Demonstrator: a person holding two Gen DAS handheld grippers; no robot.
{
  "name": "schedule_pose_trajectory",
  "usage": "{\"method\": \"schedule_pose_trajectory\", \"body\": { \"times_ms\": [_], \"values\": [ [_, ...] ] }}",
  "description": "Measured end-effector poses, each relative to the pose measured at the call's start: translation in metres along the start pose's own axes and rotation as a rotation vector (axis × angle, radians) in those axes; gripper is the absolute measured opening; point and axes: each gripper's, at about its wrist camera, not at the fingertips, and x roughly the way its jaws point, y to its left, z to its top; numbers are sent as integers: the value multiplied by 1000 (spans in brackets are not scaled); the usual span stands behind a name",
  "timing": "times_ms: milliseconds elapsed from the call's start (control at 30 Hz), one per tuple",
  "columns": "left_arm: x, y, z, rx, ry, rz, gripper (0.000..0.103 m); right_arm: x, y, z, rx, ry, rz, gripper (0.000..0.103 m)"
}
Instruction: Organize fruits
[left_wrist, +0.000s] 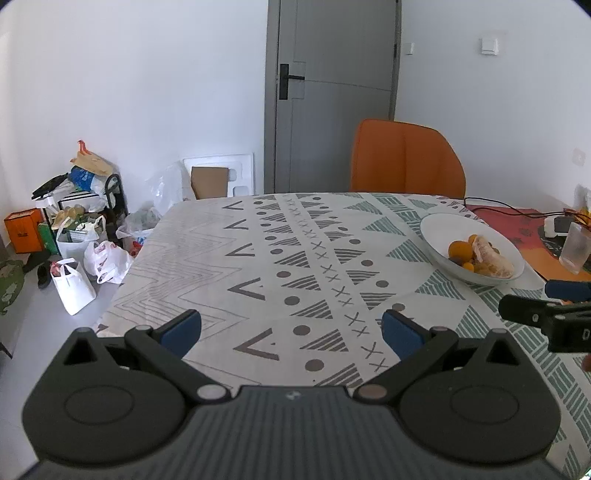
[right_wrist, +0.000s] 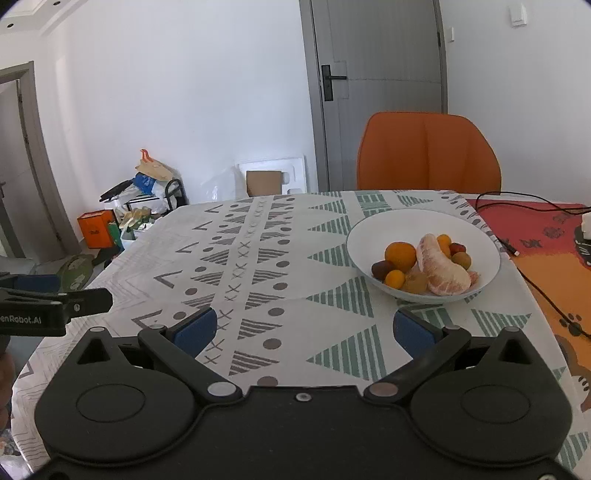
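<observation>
A white bowl (right_wrist: 362, 240) stands on the patterned tablecloth (right_wrist: 258, 266), right of centre. It holds an orange (right_wrist: 400, 254), a peeled pomelo piece (right_wrist: 441, 271), and several small orange, dark red and green fruits. The bowl also shows in the left wrist view (left_wrist: 439, 229). My right gripper (right_wrist: 304, 328) is open and empty, low over the cloth, in front and left of the bowl. My left gripper (left_wrist: 291, 328) is open and empty over the cloth, to the left of the bowl. Each gripper shows at the edge of the other's view.
An orange chair (right_wrist: 428, 151) stands behind the table before a grey door (right_wrist: 380, 74). A black cable (right_wrist: 535, 284) runs over a red-orange mat (right_wrist: 546, 229) to the right. A clear glass (left_wrist: 574, 247) stands at the far right. Bags and boxes (left_wrist: 74, 236) clutter the floor on the left.
</observation>
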Motion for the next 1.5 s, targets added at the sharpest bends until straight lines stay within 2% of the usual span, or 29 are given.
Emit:
{"method": "schedule_pose_trajectory", "body": {
  "times_ms": [1500],
  "values": [
    [-1, -2, -3, -4, 7, -24, 103, 4, 0, -3, 30, 16, 13, 103]
  ]
}}
